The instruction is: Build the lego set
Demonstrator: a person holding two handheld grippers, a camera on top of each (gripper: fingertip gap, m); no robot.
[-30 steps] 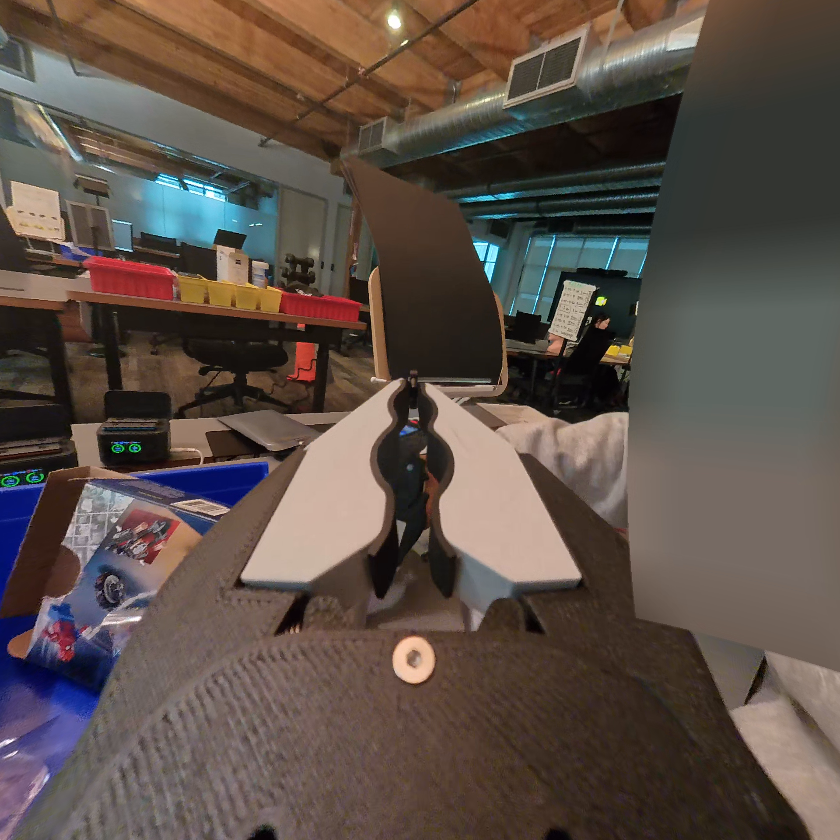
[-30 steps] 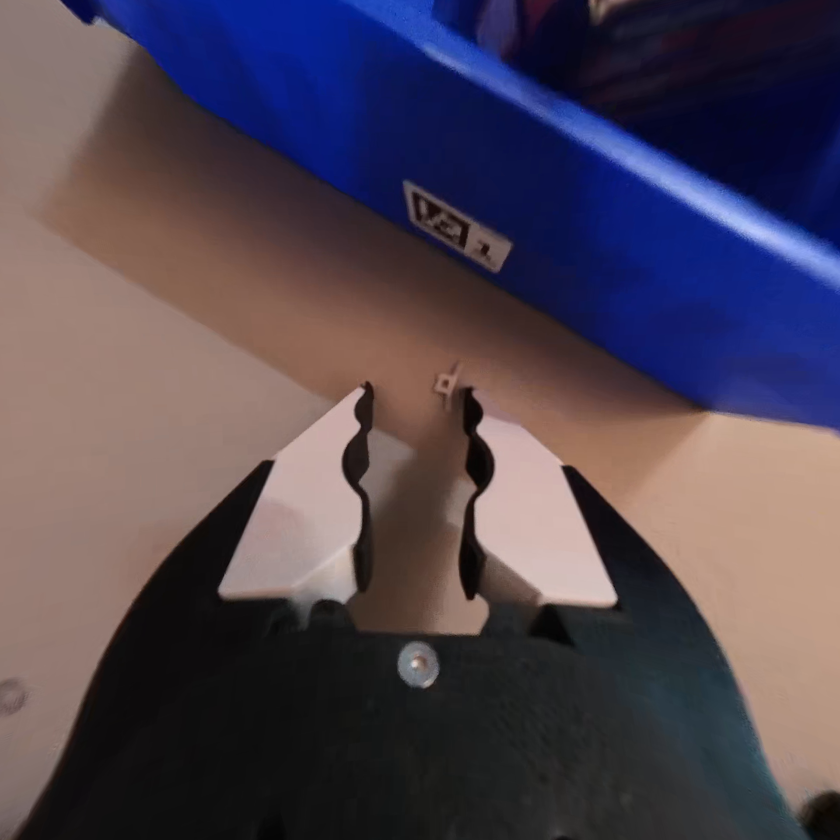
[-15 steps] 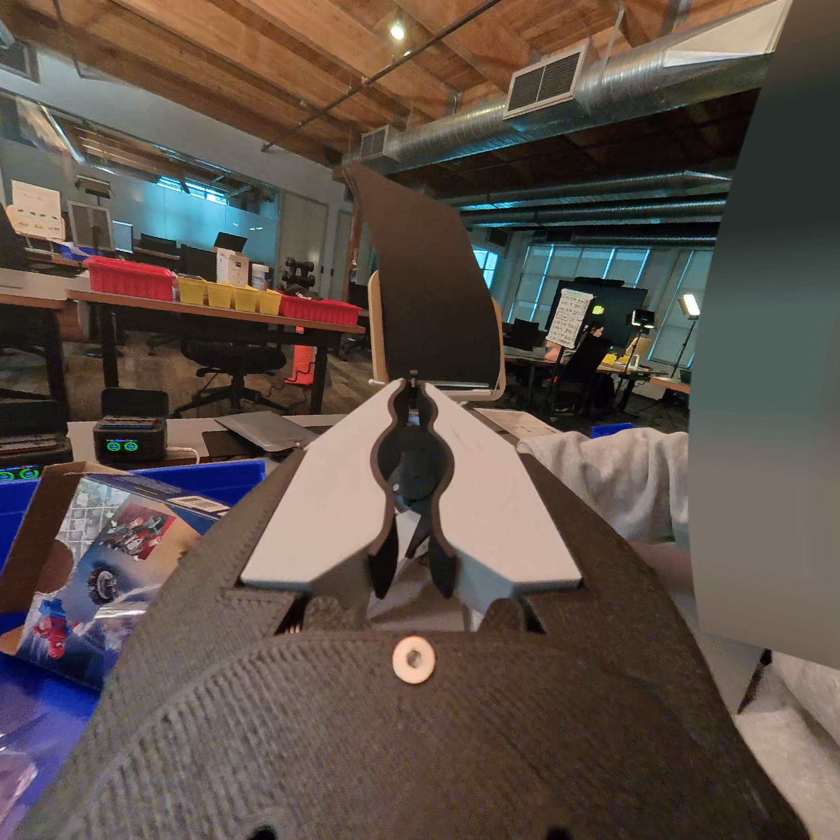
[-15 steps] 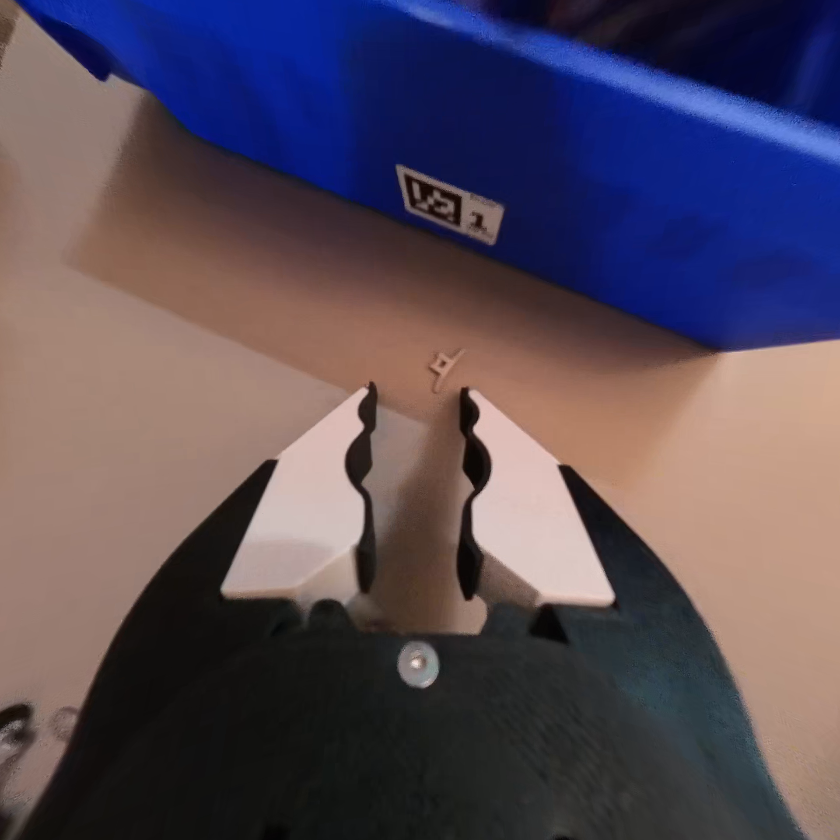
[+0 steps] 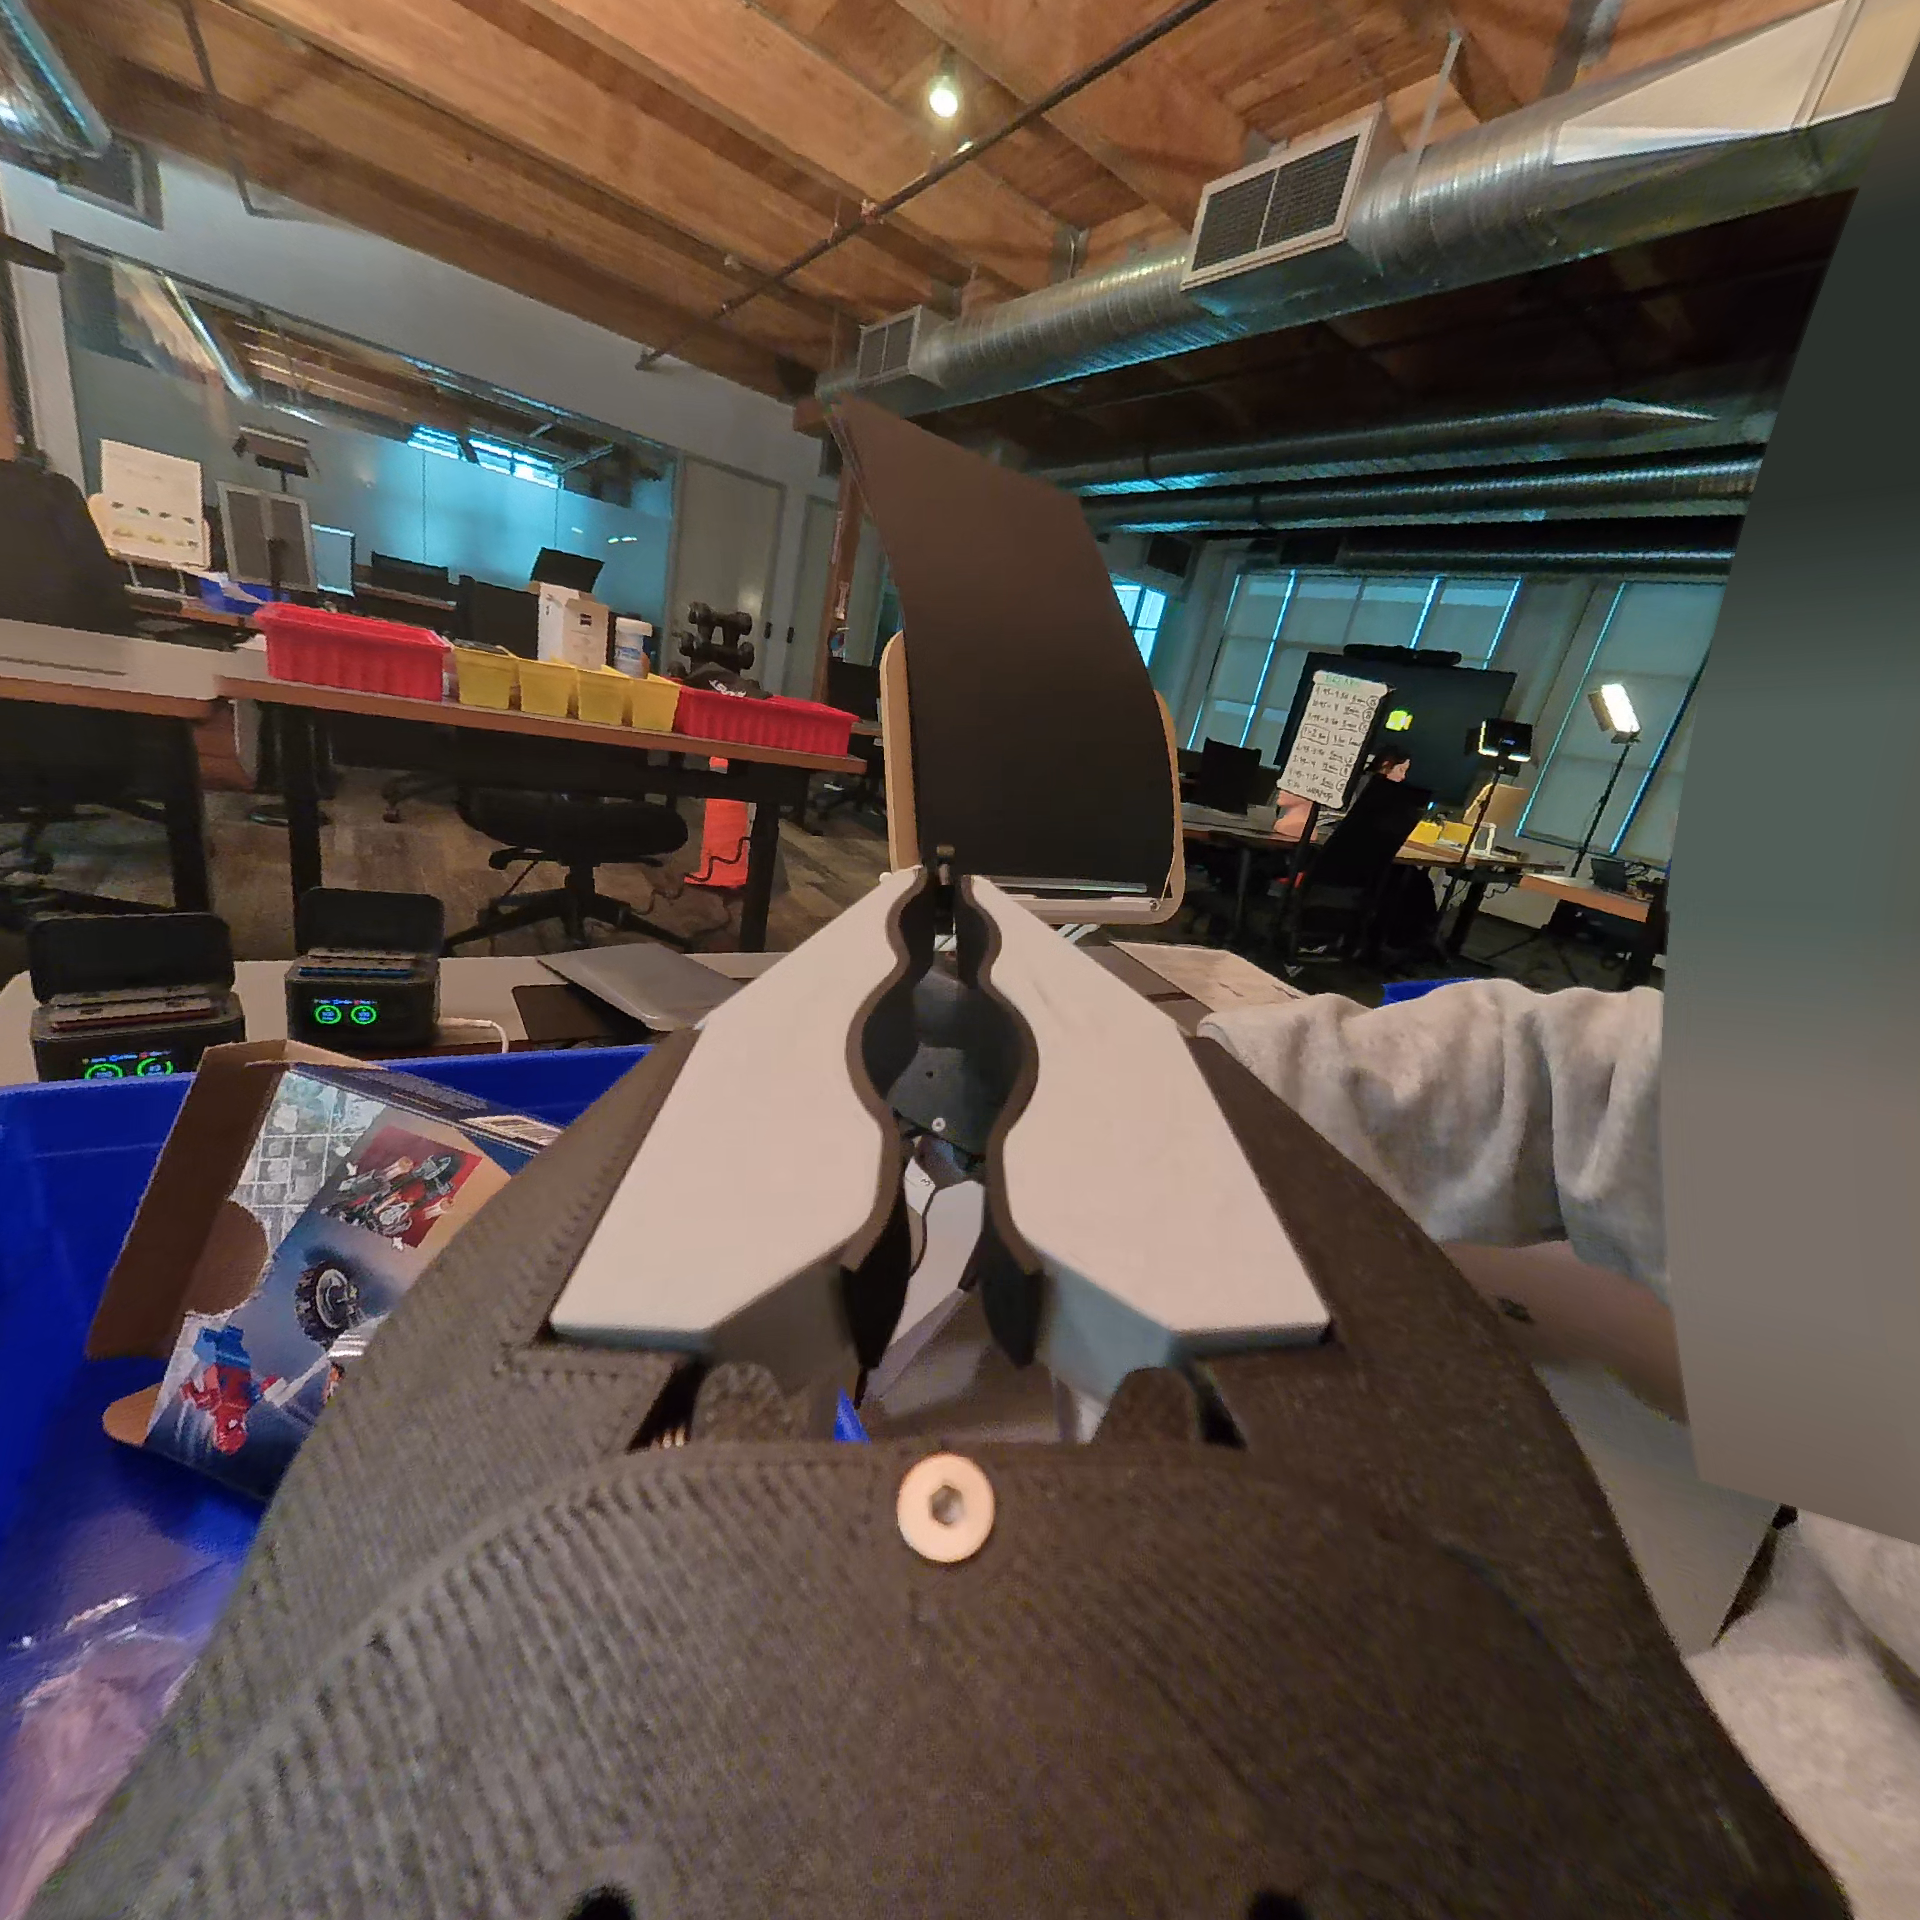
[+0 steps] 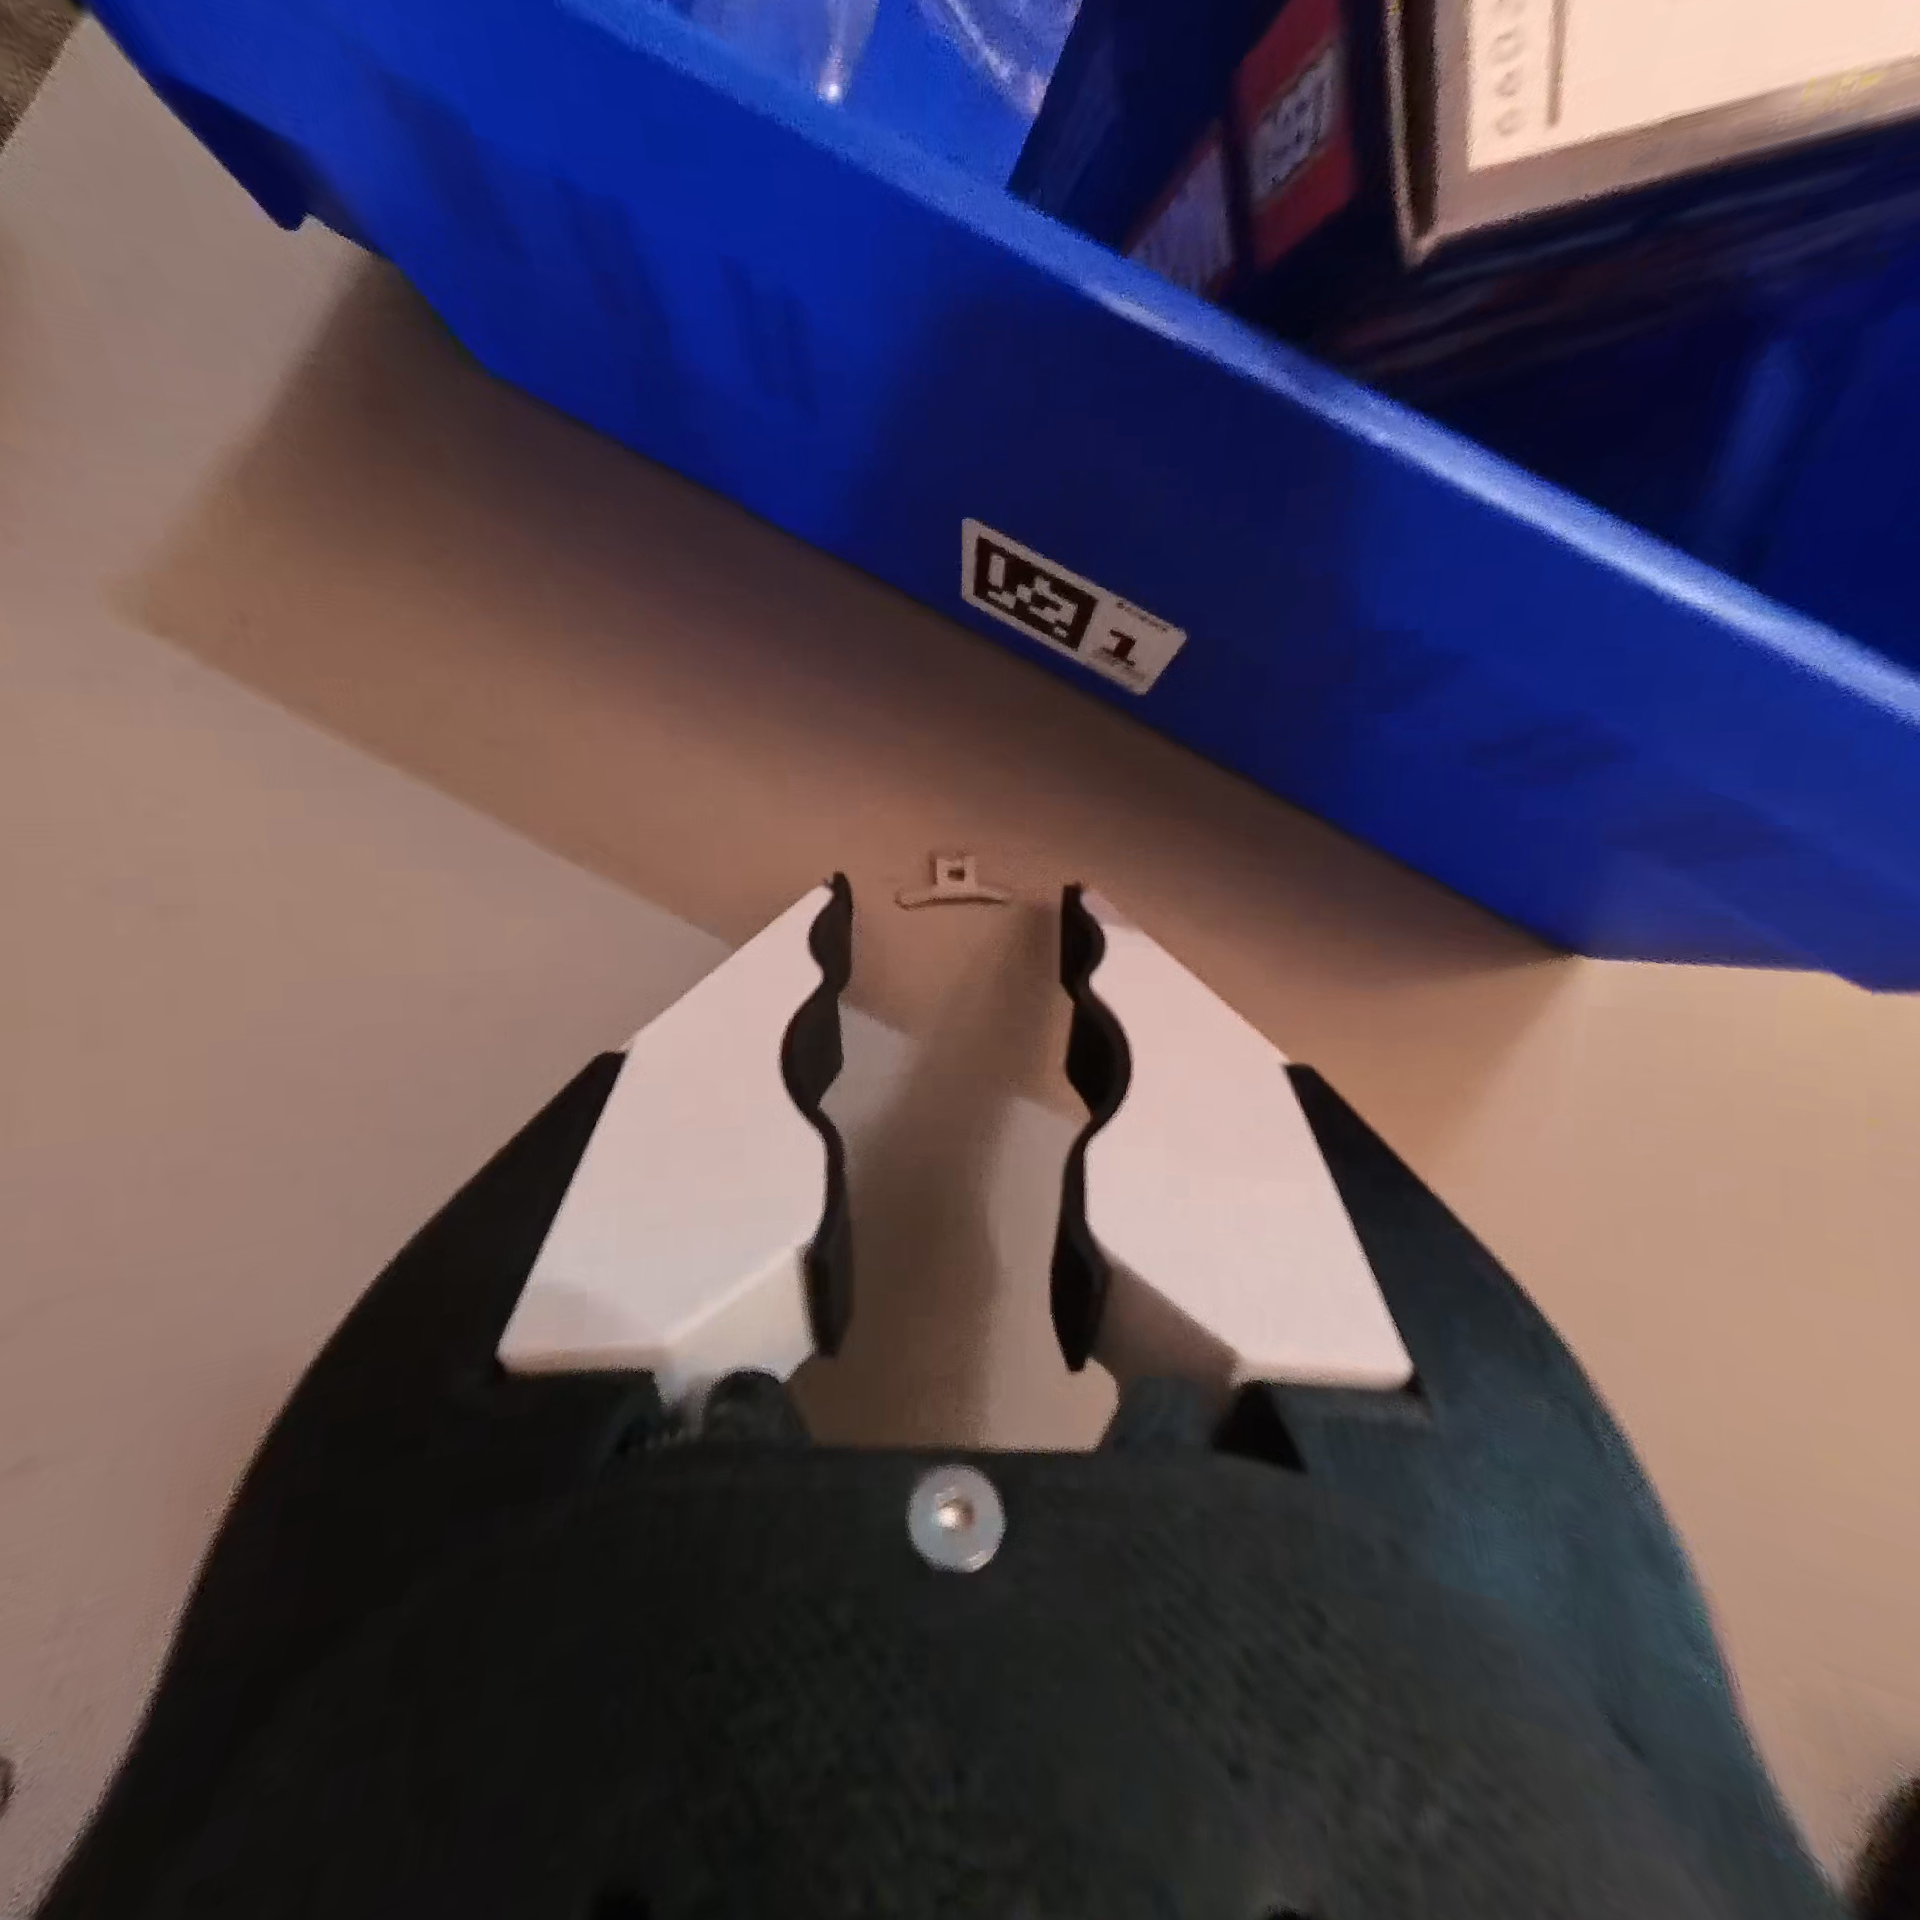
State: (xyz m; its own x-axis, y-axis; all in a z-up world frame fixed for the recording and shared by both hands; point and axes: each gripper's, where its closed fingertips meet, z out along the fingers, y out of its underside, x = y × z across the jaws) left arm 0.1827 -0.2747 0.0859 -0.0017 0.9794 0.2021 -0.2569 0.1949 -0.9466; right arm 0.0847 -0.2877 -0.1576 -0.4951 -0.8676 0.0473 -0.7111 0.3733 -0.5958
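My left gripper (image 5: 943,885) is raised above the table. Its jaws are closed on a tiny dark piece (image 5: 943,856) that pokes out at the tips. My right gripper (image 6: 956,900) is open and points down at the beige table (image 6: 312,935). A tiny tan lego piece (image 6: 952,871) lies flat on the table just past its fingertips, centred in the gap and not touching either finger. The open lego box (image 5: 312,1226) lies in the blue bin (image 5: 62,1195) at the left.
The blue bin's wall (image 6: 1299,644), with a white sticker, stands close beyond the tan piece. It holds boxes and clear bags. A person's grey sleeve (image 5: 1455,1101) is at the right. Two black charging cases (image 5: 358,987) and a closed laptop (image 5: 634,982) sit behind the bin. The left gripper's tips are roughly 25 cm from the right gripper's.
The right gripper has turned and shifted, so the tan piece now lies crosswise, centred between the tips. The left gripper has stayed shut and hardly moved; the sleeve has drawn to the right.
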